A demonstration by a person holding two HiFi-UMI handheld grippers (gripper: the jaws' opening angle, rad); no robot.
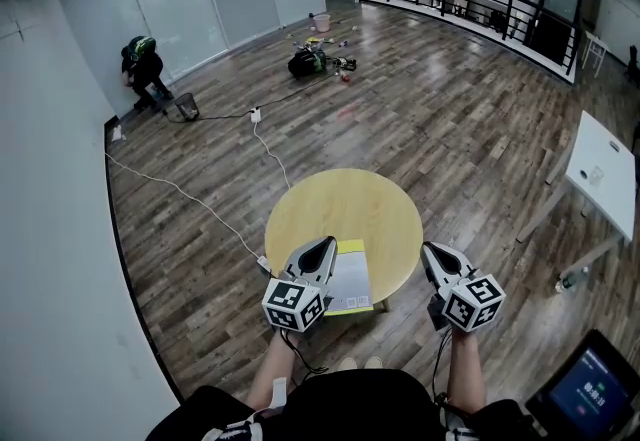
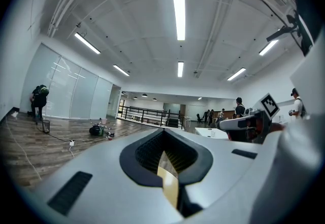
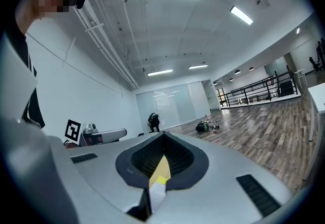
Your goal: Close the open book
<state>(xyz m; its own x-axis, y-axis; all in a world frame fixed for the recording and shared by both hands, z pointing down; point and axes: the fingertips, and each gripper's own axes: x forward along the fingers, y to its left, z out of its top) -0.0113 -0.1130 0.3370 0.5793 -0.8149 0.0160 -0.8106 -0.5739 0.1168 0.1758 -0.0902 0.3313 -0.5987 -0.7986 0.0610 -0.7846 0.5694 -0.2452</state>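
Note:
A book (image 1: 352, 277) with a pale cover and a yellow-green edge lies flat on the round wooden table (image 1: 345, 209), near its front edge. From the head view it looks closed, with one cover face up. My left gripper (image 1: 325, 242) is level at the book's left edge and partly hides it; its jaws are together with nothing between them. My right gripper (image 1: 431, 248) is level off the table's right front rim, apart from the book, also shut and empty. In the right gripper view a sliver of the book (image 3: 157, 190) shows through the slit between the jaws.
A white table (image 1: 603, 172) stands at the right, with a bottle (image 1: 570, 279) on the floor beside it. A dark screen (image 1: 592, 395) is at the lower right. A white cable (image 1: 200, 204) runs across the wood floor. A person (image 1: 143, 69) crouches by the far glass wall.

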